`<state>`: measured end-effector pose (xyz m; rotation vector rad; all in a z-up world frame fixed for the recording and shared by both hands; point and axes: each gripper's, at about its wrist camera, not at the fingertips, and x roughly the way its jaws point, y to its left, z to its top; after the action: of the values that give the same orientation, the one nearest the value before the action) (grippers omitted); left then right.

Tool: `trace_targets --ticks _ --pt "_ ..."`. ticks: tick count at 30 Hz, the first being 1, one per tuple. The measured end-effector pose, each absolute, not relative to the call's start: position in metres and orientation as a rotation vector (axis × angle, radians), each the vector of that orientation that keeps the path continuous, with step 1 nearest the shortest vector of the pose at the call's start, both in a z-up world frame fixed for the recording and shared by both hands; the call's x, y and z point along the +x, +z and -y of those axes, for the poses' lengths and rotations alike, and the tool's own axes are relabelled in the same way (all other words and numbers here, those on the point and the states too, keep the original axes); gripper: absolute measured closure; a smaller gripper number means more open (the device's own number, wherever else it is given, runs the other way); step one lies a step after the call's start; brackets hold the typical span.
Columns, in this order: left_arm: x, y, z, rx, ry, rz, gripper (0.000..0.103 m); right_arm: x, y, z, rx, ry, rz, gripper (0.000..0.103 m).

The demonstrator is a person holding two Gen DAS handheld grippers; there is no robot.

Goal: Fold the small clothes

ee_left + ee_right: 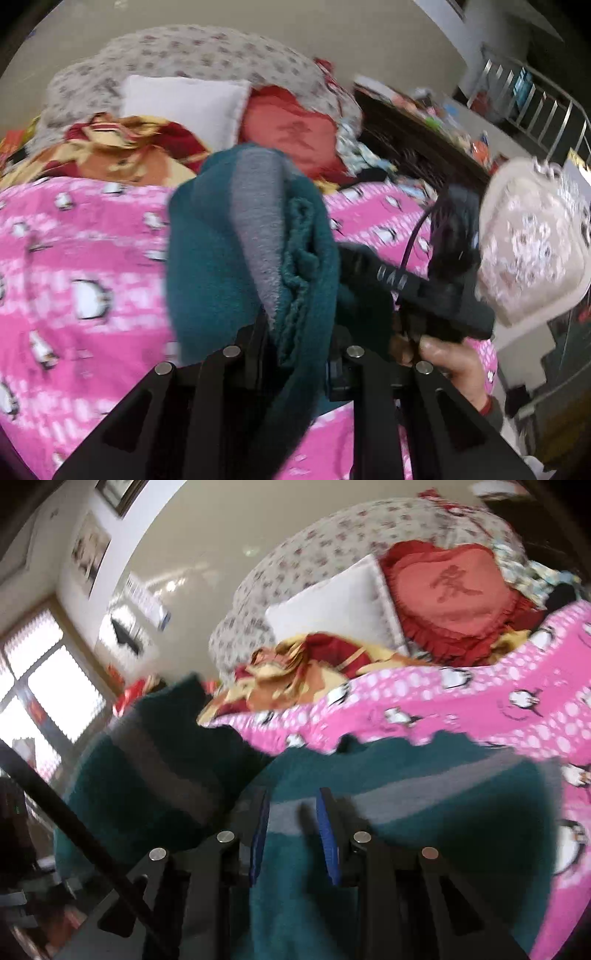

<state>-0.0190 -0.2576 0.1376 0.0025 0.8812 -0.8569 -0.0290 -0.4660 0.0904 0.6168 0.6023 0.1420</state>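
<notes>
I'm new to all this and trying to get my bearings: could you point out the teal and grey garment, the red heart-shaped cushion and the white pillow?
Teal and grey knitted garment [207,236]: left wrist view, its teal front.
Red heart-shaped cushion [454,594]: right wrist view, centre.
White square pillow [184,107]: left wrist view, middle.

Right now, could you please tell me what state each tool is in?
Left tool: shut on the teal garment, which is bunched between its fingers.
Right tool: shut on the same teal garment.
</notes>
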Motion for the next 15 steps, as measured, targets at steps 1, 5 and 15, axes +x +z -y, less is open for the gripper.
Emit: trace_targets --ticks 1,5,15 --pt "-0.021 0.131 0.271 0.015 -0.855 -0.889 0.082 -0.035 0.089 0.480 0.669 0.129 -0.588 0.056" --pt "-0.024 0.096 0.310 0.025 -0.828 -0.949 0.082 -0.057 0.073 0.523 0.873 0.124 -0.559 0.039" --pt "-0.062 0.108 0.315 0.075 -0.965 -0.962 0.046 -0.053 0.072 0.500 0.925 0.315 -0.600 0.013"
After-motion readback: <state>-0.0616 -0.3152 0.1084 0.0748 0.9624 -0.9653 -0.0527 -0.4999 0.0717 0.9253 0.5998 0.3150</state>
